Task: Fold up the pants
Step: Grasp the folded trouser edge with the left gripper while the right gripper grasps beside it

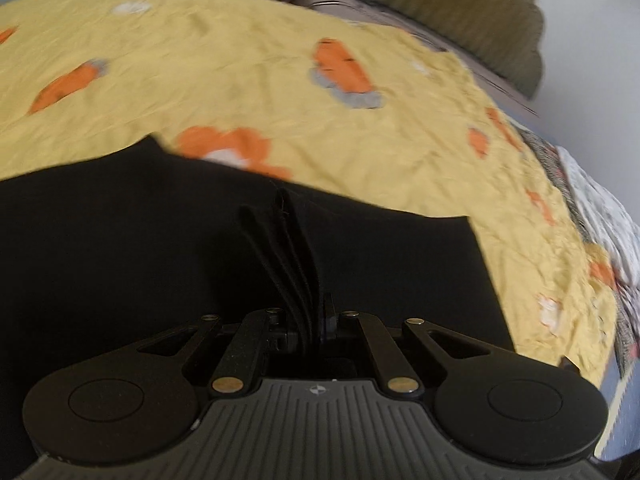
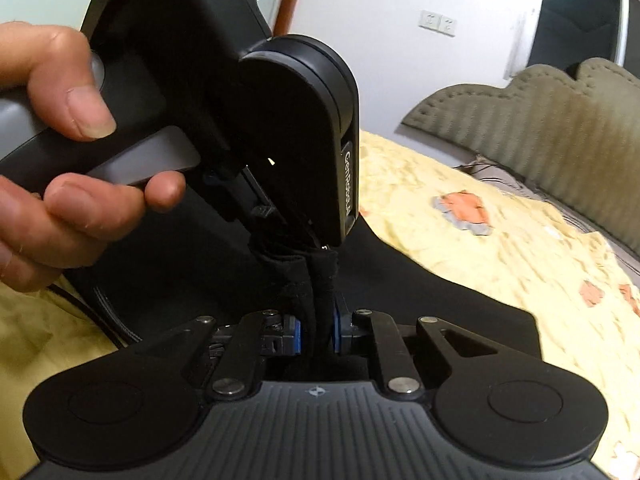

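Left tool point(image 1: 306, 320): fingers drawn together on a bunched stack of black fabric edges, several layers fanning up out of the grip. These belong to the pants point(image 1: 160, 248), which spread dark and flat below and to both sides of the tool.

Right tool point(image 2: 316, 328): blue-padded fingers point(image 2: 294, 334) pinched on a twisted rope of the same black cloth. In the right wrist view the left tool hangs directly above, nose down, touching the same bunch; both grip the fabric close together. The person's left hand point(image 2: 52, 160) wraps that tool's grey handle, thumb on top, fingers on the trigger.

The pants point(image 2: 420, 300) lie on a bed, over a yellow sheet point(image 1: 240, 60) printed with orange and grey shapes, wrinkled. The black cloth covers the near part of the sheet; the yellow shows beyond and to the right.

Olive padded headboard point(image 2: 540, 120) with a scalloped top stands at the far edge. White wall point(image 2: 380, 20) behind, with two outlets point(image 2: 439, 22). Left view is motion-blurred.
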Demonstrator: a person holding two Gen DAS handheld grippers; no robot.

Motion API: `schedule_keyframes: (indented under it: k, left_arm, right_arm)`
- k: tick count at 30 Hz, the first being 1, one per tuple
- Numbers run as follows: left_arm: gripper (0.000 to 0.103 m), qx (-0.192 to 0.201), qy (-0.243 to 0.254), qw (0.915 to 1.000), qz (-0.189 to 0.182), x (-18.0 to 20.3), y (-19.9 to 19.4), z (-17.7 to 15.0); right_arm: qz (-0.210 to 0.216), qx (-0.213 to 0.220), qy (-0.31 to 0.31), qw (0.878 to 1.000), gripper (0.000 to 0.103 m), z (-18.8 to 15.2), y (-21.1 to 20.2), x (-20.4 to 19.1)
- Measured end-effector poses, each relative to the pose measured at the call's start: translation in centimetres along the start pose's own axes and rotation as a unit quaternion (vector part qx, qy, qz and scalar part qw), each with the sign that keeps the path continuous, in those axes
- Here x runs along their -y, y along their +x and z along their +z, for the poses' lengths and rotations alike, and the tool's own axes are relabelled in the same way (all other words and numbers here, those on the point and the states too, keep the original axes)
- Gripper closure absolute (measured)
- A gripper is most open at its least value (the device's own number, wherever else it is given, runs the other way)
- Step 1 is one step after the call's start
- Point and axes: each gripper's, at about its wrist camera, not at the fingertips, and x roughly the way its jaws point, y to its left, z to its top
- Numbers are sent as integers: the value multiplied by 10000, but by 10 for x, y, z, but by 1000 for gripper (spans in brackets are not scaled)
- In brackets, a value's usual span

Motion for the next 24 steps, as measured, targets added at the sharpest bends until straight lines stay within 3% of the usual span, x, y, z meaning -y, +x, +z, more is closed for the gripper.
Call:
schedule_keyframes:
  k: [7,10,13,16,19,22,24]
  left_arm:
    - [91,275,175,9987,404,-8,-9,-3]
    - [73,358,209,9975,568,-9,-13,-4]
    - [51,506,22,9951,844,-18,-26,-4]
    - [44,808,-53,9917,1000,-23,-46,0]
    - [30,959,130,9908,948,-12,-54,9]
    - [27,716,501,9935,728,12,-38,11]
    - [25,535,664,9942,654,22,-24,7]
  right_arm:
    - [222,76,134,9996,90,3,4,-4]
    - [308,76,423,9986,90,7,12,1]
    - [577,-281,514,9966,86,7,10,10]
    - [841,-21,629,9945,86,4,-29,26]
    - [333,216,1203,9919,86,1,-57,66]
    - [-423,-224,1636,9854,86,-13,-49,100]
    - [-282,-463,2006,9782,86,-29,-43,112]
